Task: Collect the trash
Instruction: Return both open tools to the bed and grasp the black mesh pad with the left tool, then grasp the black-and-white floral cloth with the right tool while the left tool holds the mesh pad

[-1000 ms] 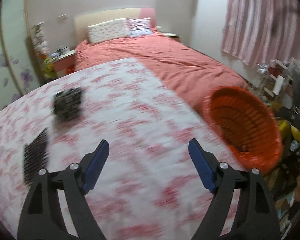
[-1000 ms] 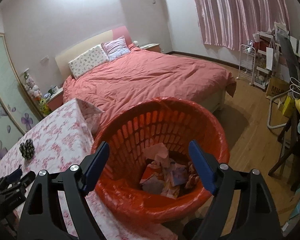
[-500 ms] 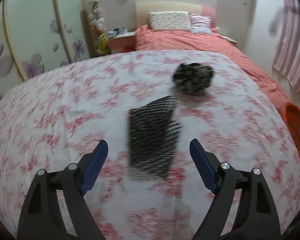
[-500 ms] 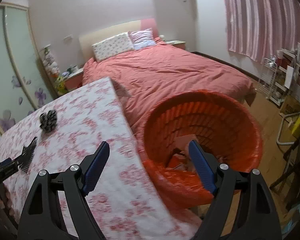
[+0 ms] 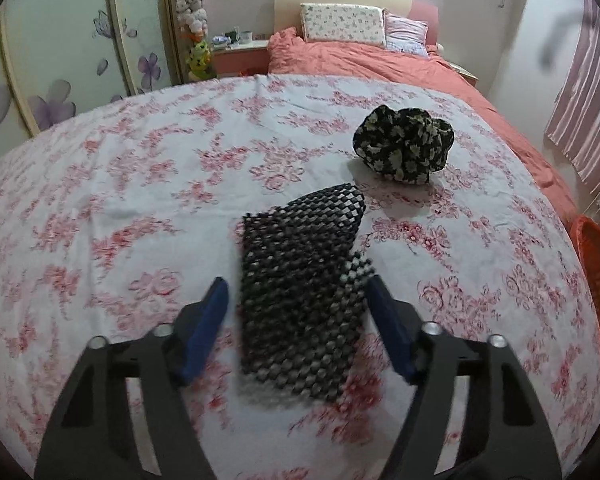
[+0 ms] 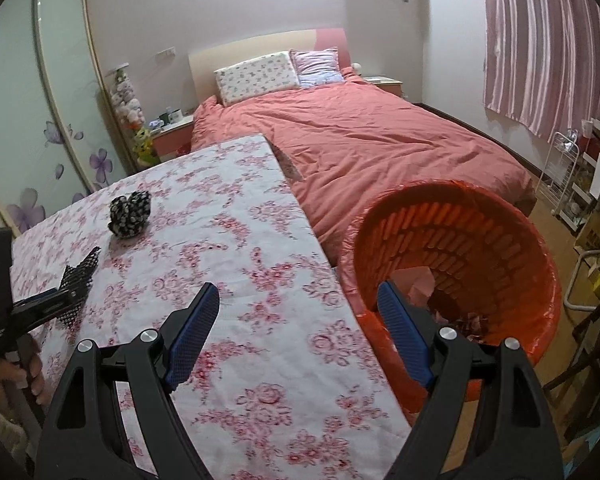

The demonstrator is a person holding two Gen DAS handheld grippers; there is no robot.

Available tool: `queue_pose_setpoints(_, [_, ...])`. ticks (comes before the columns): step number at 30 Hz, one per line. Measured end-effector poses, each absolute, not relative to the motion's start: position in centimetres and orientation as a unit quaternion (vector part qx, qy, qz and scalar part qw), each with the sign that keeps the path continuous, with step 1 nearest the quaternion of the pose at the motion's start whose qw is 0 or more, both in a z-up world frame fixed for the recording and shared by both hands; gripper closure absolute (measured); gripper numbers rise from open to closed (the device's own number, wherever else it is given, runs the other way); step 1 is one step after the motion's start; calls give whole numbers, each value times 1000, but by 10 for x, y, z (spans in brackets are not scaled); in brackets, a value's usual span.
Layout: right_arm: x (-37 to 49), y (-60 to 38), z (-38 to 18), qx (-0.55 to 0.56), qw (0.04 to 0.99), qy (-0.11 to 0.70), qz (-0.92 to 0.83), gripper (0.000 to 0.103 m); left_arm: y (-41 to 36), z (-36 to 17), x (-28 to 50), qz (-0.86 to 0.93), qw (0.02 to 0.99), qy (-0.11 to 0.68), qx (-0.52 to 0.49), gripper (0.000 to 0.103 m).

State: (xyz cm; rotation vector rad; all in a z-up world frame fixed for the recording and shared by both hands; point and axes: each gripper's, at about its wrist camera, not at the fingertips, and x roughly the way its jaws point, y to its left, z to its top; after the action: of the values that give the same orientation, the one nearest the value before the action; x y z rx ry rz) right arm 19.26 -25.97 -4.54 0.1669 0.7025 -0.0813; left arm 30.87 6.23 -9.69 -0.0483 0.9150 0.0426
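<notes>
A flat piece of black mesh netting (image 5: 304,296) lies on the table (image 5: 112,184), which is covered by a white cloth printed with pink-red flowers. In the left wrist view the left tongs (image 5: 298,320) are spread wide, one blue-padded finger on each side of the near part of the mesh; whether the pads touch it cannot be told. Nothing is gripped between them. The far corner of the mesh points toward a crumpled ball of black fabric with pale daisy print (image 5: 404,148), which sits just beyond it on the same cloth, apart from the mesh.

In the right wrist view the same mesh (image 6: 78,280) shows at the left, partly behind the left tongs, and the daisy-print ball (image 6: 130,214) lies farther back on the table. The right tongs (image 6: 298,332) are also wide apart and hold nothing; they hang over the table's right edge, with the right pad in front of a round orange plastic basket lined with an orange bag (image 6: 516,240). The basket stands on the floor just beside the table and holds crumpled paper and wrappers (image 6: 472,320) at its bottom.

Behind the table stands a bed with a coral-red quilt (image 6: 372,140) and two pillows (image 6: 256,76). A pink striped curtain (image 6: 548,40) hangs on the right wall.
</notes>
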Motion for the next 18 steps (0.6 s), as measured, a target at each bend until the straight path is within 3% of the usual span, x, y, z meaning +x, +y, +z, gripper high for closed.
queue_pose_setpoints(2, [195, -254, -44, 77, 935, 344, -34, 22, 60, -96, 311, 22, 899, 437, -24, 52])
queue_pose_setpoints(4, [197, -248, -44, 73, 935, 346, -29, 22, 62, -96, 314, 21, 900, 436, -25, 75])
queue_pose_setpoints(6, [199, -241, -45, 70, 935, 347, -24, 22, 67, -96, 315, 23, 900, 434, -25, 85])
queue_pose_setpoints(18, [242, -175, -40, 48, 936, 346, 30, 22, 154, -84, 300, 97, 902, 419, -31, 88])
